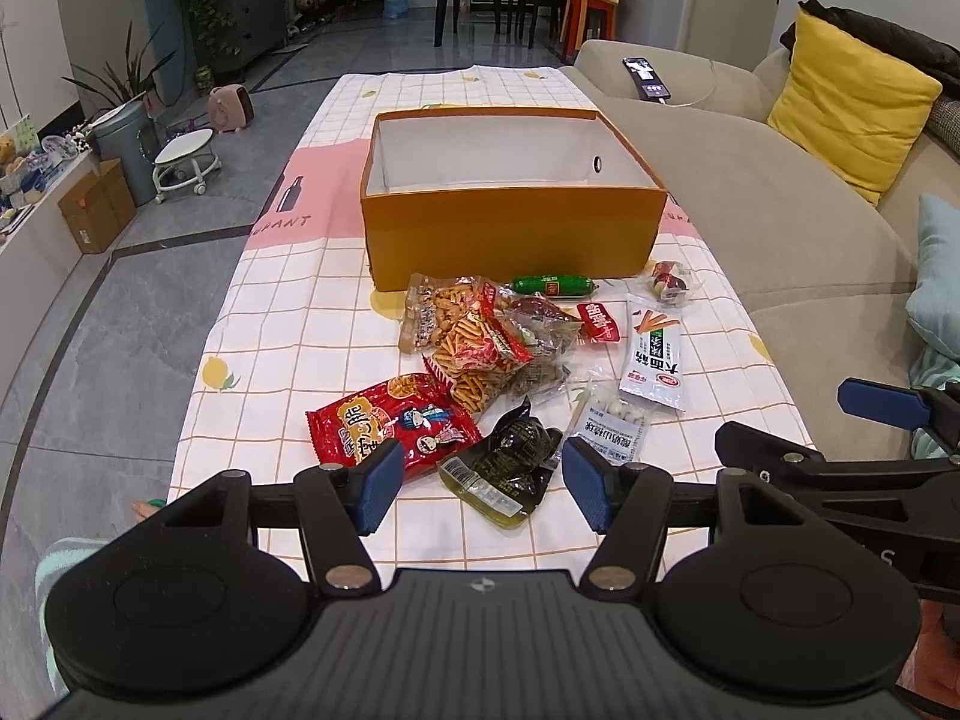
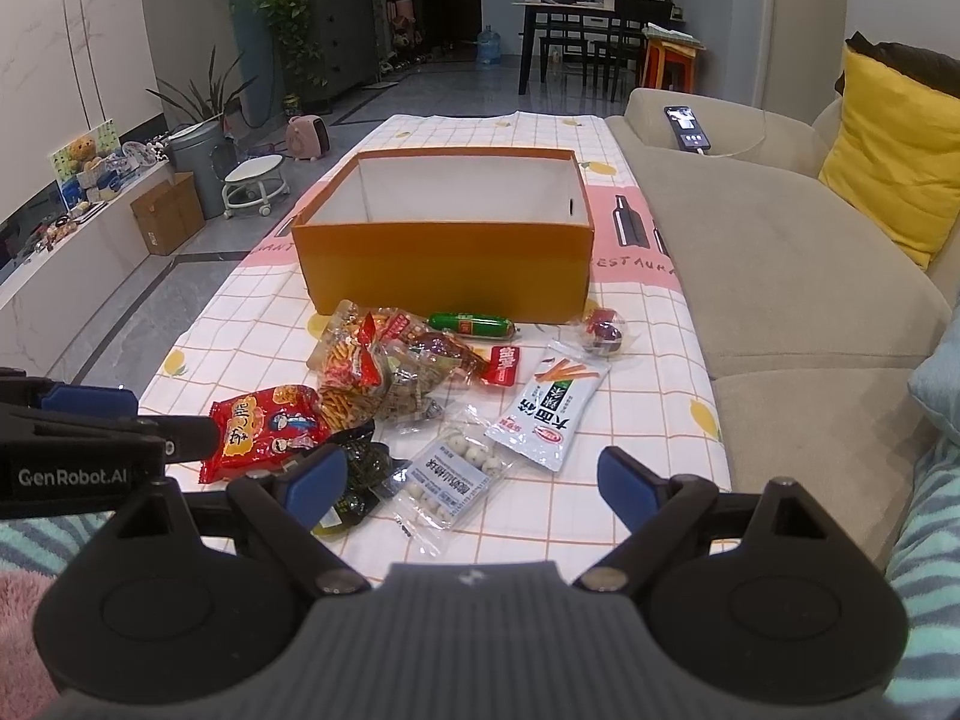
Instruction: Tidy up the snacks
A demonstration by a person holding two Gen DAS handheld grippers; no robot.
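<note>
An open orange box (image 1: 510, 234) (image 2: 444, 264) with an empty white inside stands mid-table. Before it lie several snacks: a red packet (image 1: 390, 426) (image 2: 264, 426), a dark green packet (image 1: 504, 462) (image 2: 360, 474), orange stick packets (image 1: 474, 348) (image 2: 354, 366), a green sausage (image 1: 552, 285) (image 2: 471, 324), a white packet (image 1: 654, 360) (image 2: 546, 408) and a clear bag of white balls (image 1: 612, 426) (image 2: 450, 474). My left gripper (image 1: 480, 486) is open and empty over the dark green packet. My right gripper (image 2: 474, 483) is open and empty over the clear bag.
The table has a checked cloth (image 1: 312, 324) (image 2: 636, 468). A beige sofa (image 1: 780, 228) (image 2: 780, 276) runs along the right with a yellow cushion (image 1: 852, 114) and a phone (image 2: 687, 129). Grey floor (image 1: 120, 312), a stool and a cardboard box lie to the left.
</note>
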